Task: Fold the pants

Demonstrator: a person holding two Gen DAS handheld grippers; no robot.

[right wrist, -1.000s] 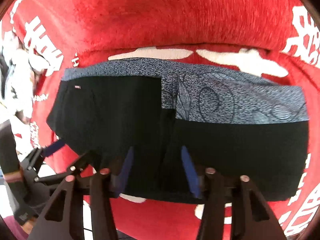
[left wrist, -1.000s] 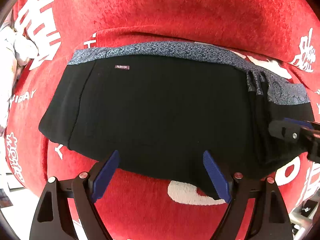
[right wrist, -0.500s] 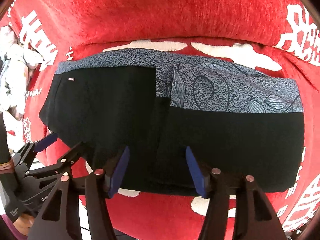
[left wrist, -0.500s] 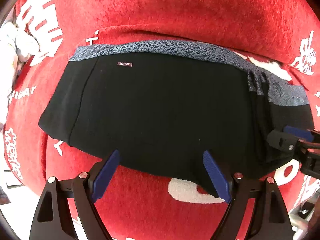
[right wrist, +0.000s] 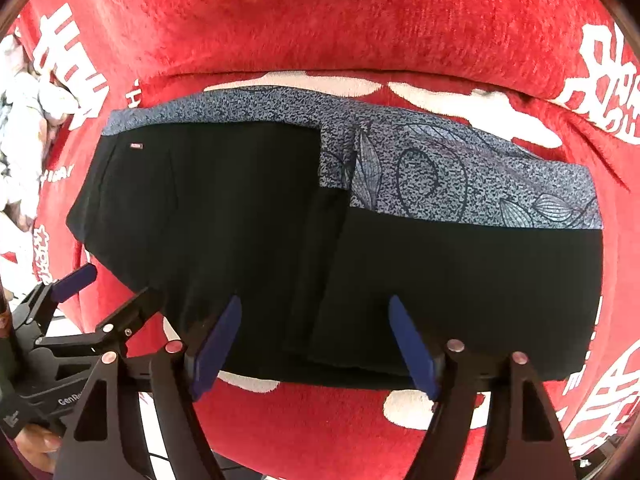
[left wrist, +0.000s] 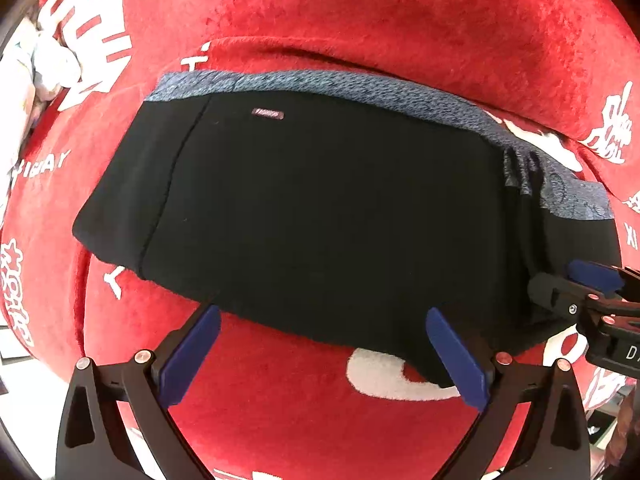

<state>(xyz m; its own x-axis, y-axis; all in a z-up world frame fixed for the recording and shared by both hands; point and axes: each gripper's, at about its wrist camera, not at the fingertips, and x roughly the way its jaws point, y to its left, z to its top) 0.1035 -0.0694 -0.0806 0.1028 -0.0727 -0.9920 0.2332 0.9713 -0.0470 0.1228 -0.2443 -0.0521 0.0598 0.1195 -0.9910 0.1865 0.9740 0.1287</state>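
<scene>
Right wrist view: pants (right wrist: 460, 280) lie folded lengthwise; both claws, left claw (left wrist: 324, 356) and right claw (right wrist: 316, 344), gape wide at the near edge. Next, I judge: pinch that edge, fold across.

The black pants (right wrist: 256, 216) lie folded flat across the middle of the red blanket (right wrist: 320, 32), leaving a wide bare band of blanket along the far edge, open to a gripper from either side. At the near edge only a narrow strip of blanket shows, and both grippers crowd it: the left gripper (left wrist: 320, 344) and the right gripper (right wrist: 314, 340) stand with jaws spread, side by side, close to each other. A heap of pale cloth (right wrist: 20, 120) blocks the far left corner. The right edge is free.
</scene>
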